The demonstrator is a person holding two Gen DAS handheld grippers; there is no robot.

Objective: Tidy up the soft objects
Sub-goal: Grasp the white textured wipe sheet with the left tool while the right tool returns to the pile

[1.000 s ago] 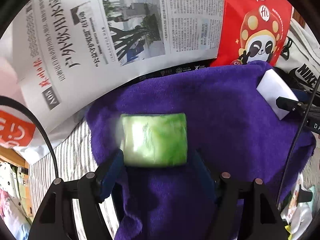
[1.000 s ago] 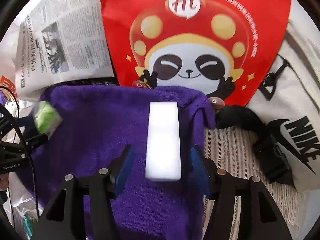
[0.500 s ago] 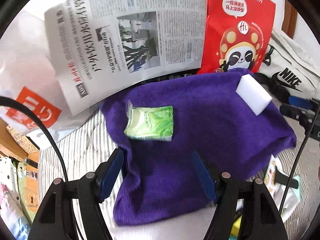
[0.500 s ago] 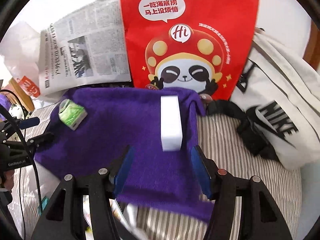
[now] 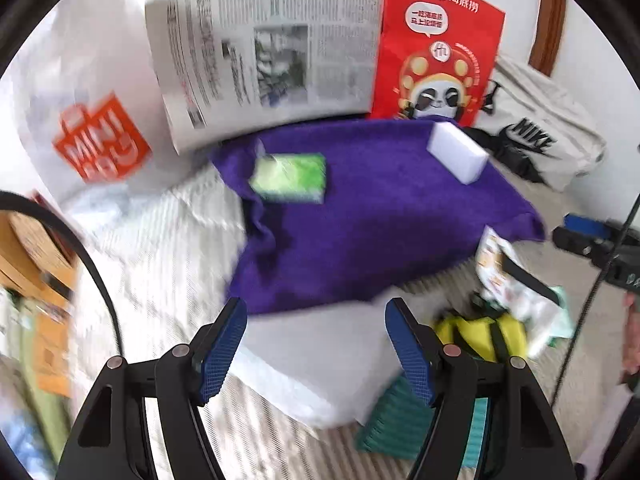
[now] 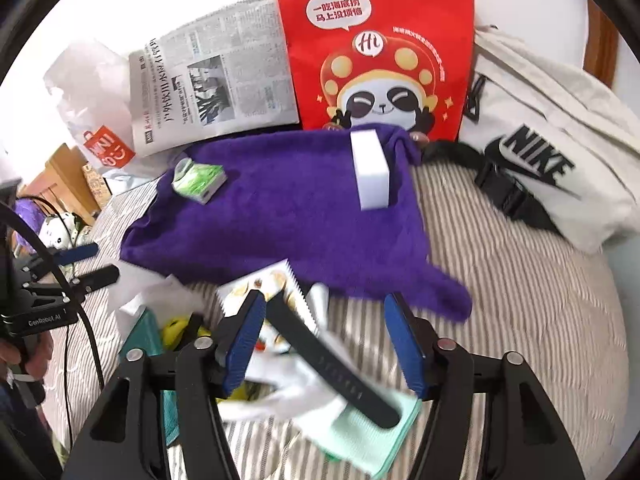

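Note:
A purple towel [image 5: 360, 220] [image 6: 280, 220] lies spread on the striped bed. A green tissue pack [image 5: 290, 178] [image 6: 199, 178] rests on its left part. A white sponge block [image 5: 458, 156] [image 6: 372, 168] rests near its far right corner. My left gripper [image 5: 316, 308] hangs open over the towel's near edge, well short of the pack, with nothing between its pads. My right gripper [image 6: 325, 300] is back from the sponge; its jaws are opening and grip nothing. A black strap [image 6: 332, 360] lies on the bed beneath them.
A newspaper [image 5: 260, 52], a red panda bag [image 6: 376, 48] and a white Nike bag [image 6: 540, 152] stand behind the towel. A white plastic bag [image 5: 96, 144] is at the left. In front lie a white pad [image 5: 320, 360], a yellow item [image 5: 476, 336], a snack packet [image 6: 256, 288] and a mint cloth [image 6: 360, 432].
Both grippers have drawn back and up from the towel. The tissue pack and the sponge, earlier between the jaws, now lie free and farther off. The clutter in front has come into view.

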